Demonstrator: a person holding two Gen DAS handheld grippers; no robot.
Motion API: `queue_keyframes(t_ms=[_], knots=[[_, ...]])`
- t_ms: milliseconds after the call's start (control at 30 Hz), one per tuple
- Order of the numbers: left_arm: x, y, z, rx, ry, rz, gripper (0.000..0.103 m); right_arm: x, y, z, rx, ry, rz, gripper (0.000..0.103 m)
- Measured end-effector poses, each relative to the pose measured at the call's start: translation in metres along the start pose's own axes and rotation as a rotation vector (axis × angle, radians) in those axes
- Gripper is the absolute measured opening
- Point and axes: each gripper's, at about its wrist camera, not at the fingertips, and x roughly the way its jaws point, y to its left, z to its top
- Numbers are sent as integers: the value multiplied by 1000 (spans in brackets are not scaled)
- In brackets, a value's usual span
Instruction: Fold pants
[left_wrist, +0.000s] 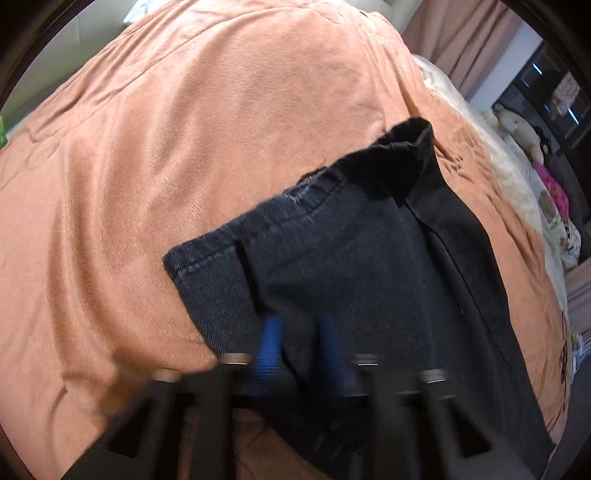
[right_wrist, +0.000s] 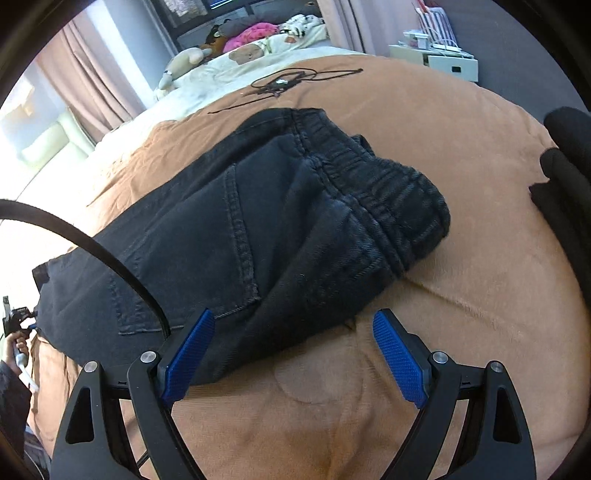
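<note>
— Two pairs of tongs, then. Where do the pants sit against them?

— The dark charcoal denim pants (right_wrist: 280, 229) lie flat on the bed's orange-brown plush blanket (right_wrist: 461, 258), folded lengthwise, with the elastic waistband (right_wrist: 384, 184) at the far right of the right wrist view. The right tongs (right_wrist: 291, 354) stand wide apart. Their left blue ribbed pad (right_wrist: 190, 360) lies against the near edge of the denim, just below the back pocket (right_wrist: 192, 258); the right pad (right_wrist: 400, 363) hangs over bare blanket, beside the cloth and not touching it.

— And the left tongs?

— The left tongs (left_wrist: 301, 345) are blurred. Their two blue fingers (left_wrist: 269, 347) stand close together over the leg end of the pants (left_wrist: 351, 266), with dark denim between and around them. I cannot tell whether they pinch the cloth.

— How does the leg end lie?

— The hems (left_wrist: 258, 229) point away from the left tongs, and one black corner (left_wrist: 406, 147) curls up at the far side.

— Anything else nearby?

— A tangled black cord (right_wrist: 288, 83) lies on the blanket beyond the waistband, well apart, and stuffed toys (right_wrist: 243, 40) rest on cream bedding farther back.
</note>
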Motion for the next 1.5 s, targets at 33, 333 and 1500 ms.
queue_keyframes(t_ms=[33,333,1500], knots=[[-3,2,0,-8,-12,7,4,1,-1,0,-2,2,-10,88],[-45,16,6,-6,-49,15,3,0,3,-4,-14,0,-22,88],[-21,44,-24,-226,3,-273,44,1,-23,-10,172,-7,138,88]])
